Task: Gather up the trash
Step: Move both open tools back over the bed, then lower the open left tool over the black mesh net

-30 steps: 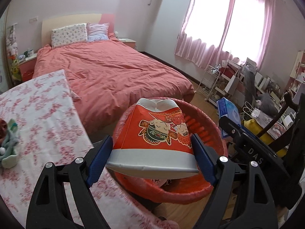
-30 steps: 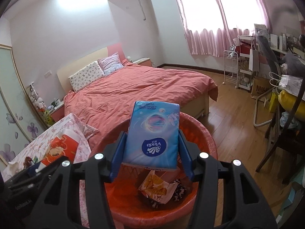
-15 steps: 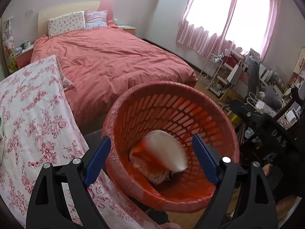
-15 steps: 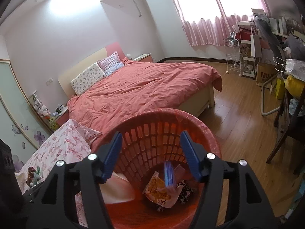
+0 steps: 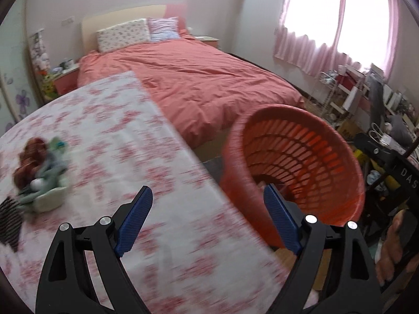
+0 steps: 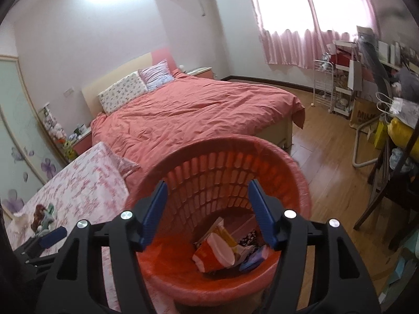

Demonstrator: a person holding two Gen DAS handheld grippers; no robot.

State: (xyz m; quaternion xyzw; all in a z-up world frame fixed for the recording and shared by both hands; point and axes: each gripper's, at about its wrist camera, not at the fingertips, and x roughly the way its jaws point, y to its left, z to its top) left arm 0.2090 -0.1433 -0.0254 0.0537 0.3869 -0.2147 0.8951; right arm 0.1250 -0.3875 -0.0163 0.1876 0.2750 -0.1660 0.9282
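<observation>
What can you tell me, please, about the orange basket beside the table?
The orange basket is a round, plastic-looking bin with slotted, lattice-like walls and a solid rim and floor. It stands upright on the wooden floor, close by the corner of the floral-clothed table, with the bed behind it. At its bottom lie a red paper cup on its side, a blue tissue pack and other wrappers. The right gripper hangs above its mouth, jaws apart and empty.

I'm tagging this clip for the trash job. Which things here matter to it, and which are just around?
Part of the job:
orange basket
red paper cup inside it
left gripper, open
right gripper, open

Just around:
bed
floral tablecloth
small clutter pile
</observation>
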